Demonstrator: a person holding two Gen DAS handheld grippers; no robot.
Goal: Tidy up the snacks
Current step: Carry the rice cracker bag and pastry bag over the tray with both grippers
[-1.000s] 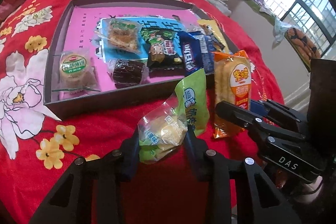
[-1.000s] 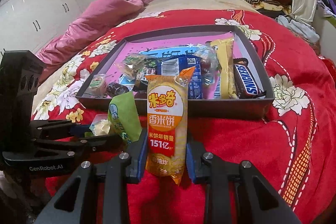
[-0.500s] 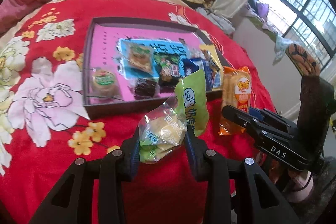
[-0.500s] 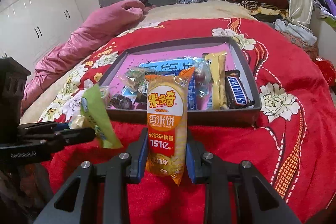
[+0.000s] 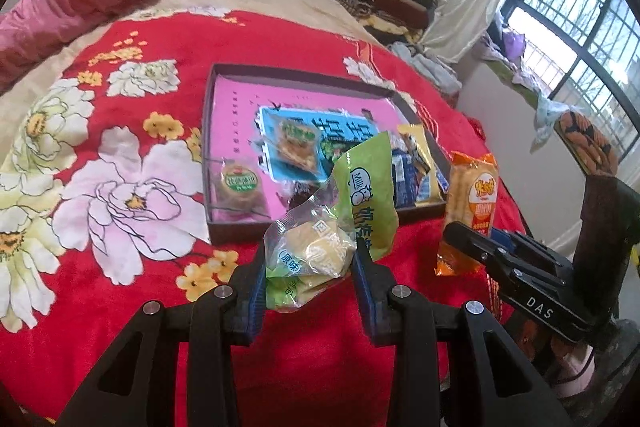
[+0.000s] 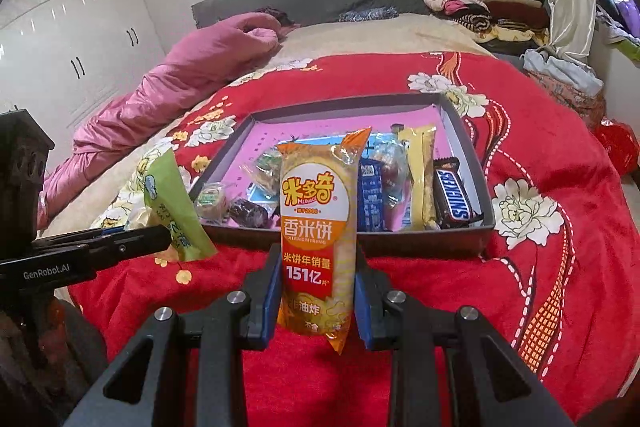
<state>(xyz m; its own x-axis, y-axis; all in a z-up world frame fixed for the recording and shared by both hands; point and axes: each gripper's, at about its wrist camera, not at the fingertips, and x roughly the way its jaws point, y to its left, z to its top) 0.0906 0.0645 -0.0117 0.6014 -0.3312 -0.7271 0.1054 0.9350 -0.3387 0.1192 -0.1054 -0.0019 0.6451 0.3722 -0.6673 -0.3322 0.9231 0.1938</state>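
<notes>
Both grippers rise clear of the tray (image 6: 486, 227) since the earlier frame, left gripper (image 5: 310, 267) clamping the green cake pack (image 5: 320, 247), right gripper (image 6: 316, 281) clamping the rice cracker pack (image 6: 318, 227); I judge the slick wrappers may slip short of it.

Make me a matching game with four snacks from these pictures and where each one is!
Snacks:
1. green pack
2. orange pack
3. Snickers
4. round cake

Places:
A. in the box, at its right side by the wall
B. held in the left tool
C. in the box, at its near left corner
D. held in the right tool

Pairs: 1-B, 2-D, 3-A, 4-C
</notes>
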